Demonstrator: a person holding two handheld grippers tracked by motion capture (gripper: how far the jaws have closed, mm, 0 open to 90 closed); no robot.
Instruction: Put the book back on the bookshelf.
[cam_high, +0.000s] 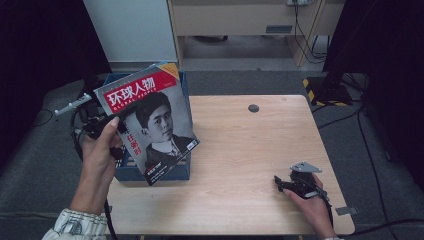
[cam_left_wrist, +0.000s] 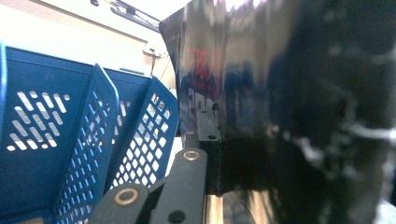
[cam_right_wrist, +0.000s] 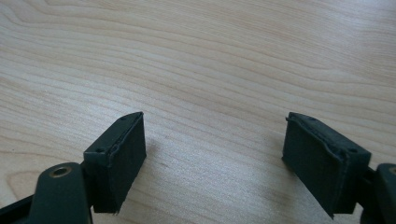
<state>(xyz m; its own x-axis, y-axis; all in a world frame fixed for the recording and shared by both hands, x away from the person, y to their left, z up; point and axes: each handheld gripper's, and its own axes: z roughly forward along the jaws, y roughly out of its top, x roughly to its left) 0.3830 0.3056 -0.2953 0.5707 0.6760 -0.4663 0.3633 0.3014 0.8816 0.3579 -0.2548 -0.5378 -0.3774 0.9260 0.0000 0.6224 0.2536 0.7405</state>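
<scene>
A magazine (cam_high: 150, 125) with a red title band and a black-and-white portrait on its cover hangs tilted above the blue perforated basket (cam_high: 155, 172) at the table's left edge. My left gripper (cam_high: 106, 125) is shut on the magazine's left edge, and the person's hand is wrapped around the gripper. In the left gripper view the glossy magazine (cam_left_wrist: 243, 93) sits pinched at my left gripper (cam_left_wrist: 210, 135), with the basket's dividers (cam_left_wrist: 70, 140) to its left. Low over the wooden table (cam_high: 240, 150) at the front right, my right gripper (cam_high: 278, 181) is open; in its own view my right gripper (cam_right_wrist: 215, 158) has nothing between its pads, and bare table (cam_right_wrist: 210, 56) lies beyond.
A small round hole (cam_high: 253, 108) marks the table's far side. Cables (cam_high: 370, 150) run over the grey floor on the right. A black-and-yellow striped base (cam_high: 325, 90) stands beyond the far right corner, a white cabinet (cam_high: 130, 30) behind the basket.
</scene>
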